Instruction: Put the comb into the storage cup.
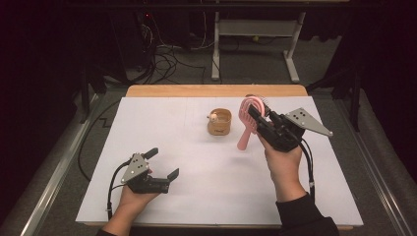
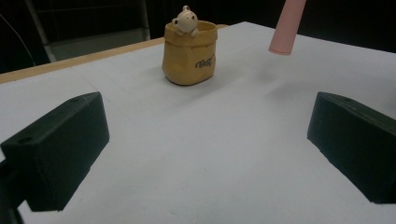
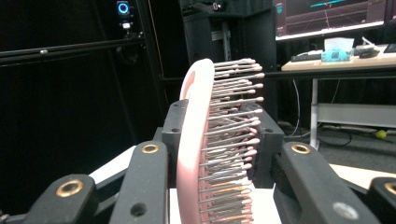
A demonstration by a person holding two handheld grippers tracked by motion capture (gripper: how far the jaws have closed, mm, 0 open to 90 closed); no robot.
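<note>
**Pink hairbrush lifted over the white table**

Nearest to the person, the left gripper (image 1: pixel 163 164) rests low over the white table (image 1: pixel 206 182), its jaws wide apart and holding nothing. Farther on, at the right, the right gripper (image 1: pixel 254 117) is raised and its jaws are closed on the head of a pink hairbrush (image 1: pixel 247 123). The brush hangs above the table, its long axis nearly upright, handle pointing down toward the sheet, bristles facing away from the person. Just beside it, to the left, stands a small tan pot (image 2: pixel 189 53) with a little figure (image 2: pixel 185 21) at its rim. Behind the table are cables (image 1: pixel 164 61) and a desk frame (image 1: pixel 255 34).
</note>
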